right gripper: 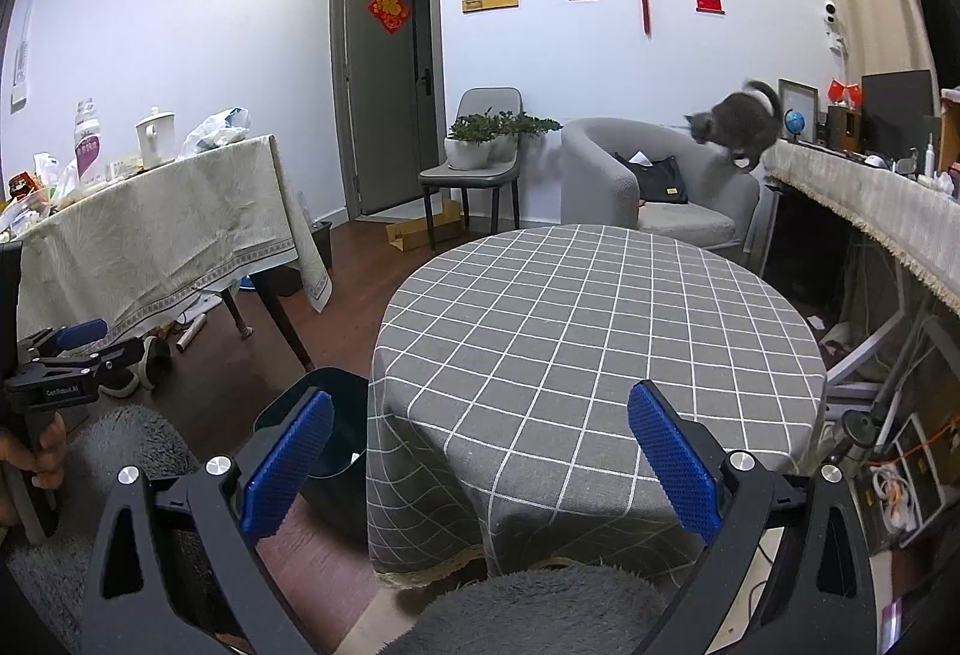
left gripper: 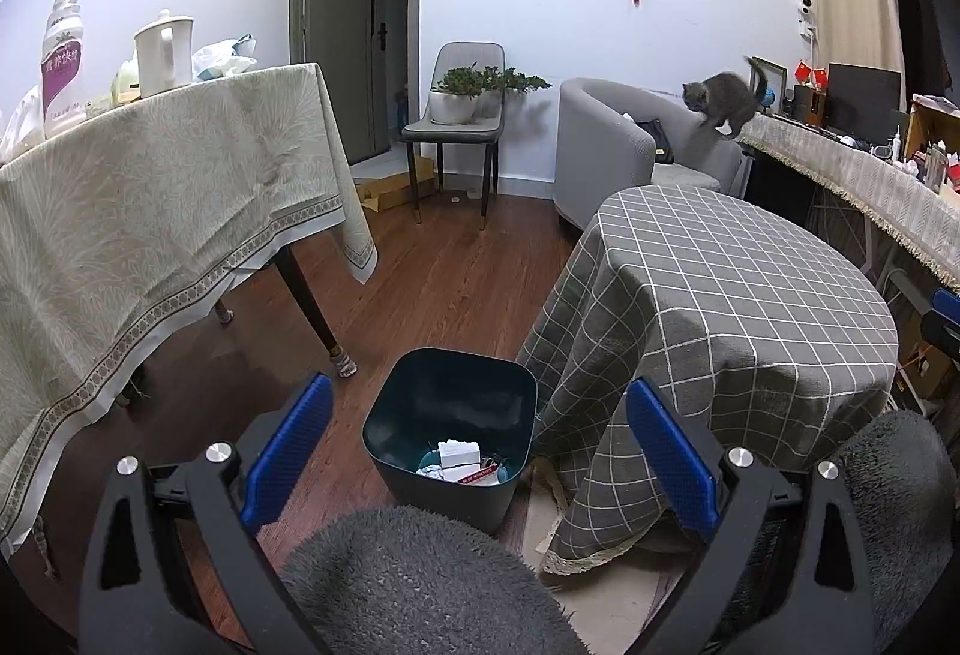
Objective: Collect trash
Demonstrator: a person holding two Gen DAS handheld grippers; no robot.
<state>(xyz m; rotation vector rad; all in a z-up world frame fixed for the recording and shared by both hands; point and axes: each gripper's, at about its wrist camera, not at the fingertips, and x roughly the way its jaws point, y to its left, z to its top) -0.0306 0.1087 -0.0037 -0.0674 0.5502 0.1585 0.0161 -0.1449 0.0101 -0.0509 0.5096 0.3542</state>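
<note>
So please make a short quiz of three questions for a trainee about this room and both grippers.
1. True or false: the left gripper holds a piece of trash.
2. Where does the trash bin stand? A) on the round table B) on the floor beside it
3. Which animal is on the armchair?

Key:
1. False; its jaws are open and empty, as are the right gripper's.
2. B
3. A grey cat.

In the right wrist view the bin (right gripper: pixel 336 433) is half hidden behind the tablecloth (right gripper: pixel 540 355). The cat (right gripper: pixel 741 124) is blurred. Trash (left gripper: pixel 459 463) in the bin is too small to identify.
</note>
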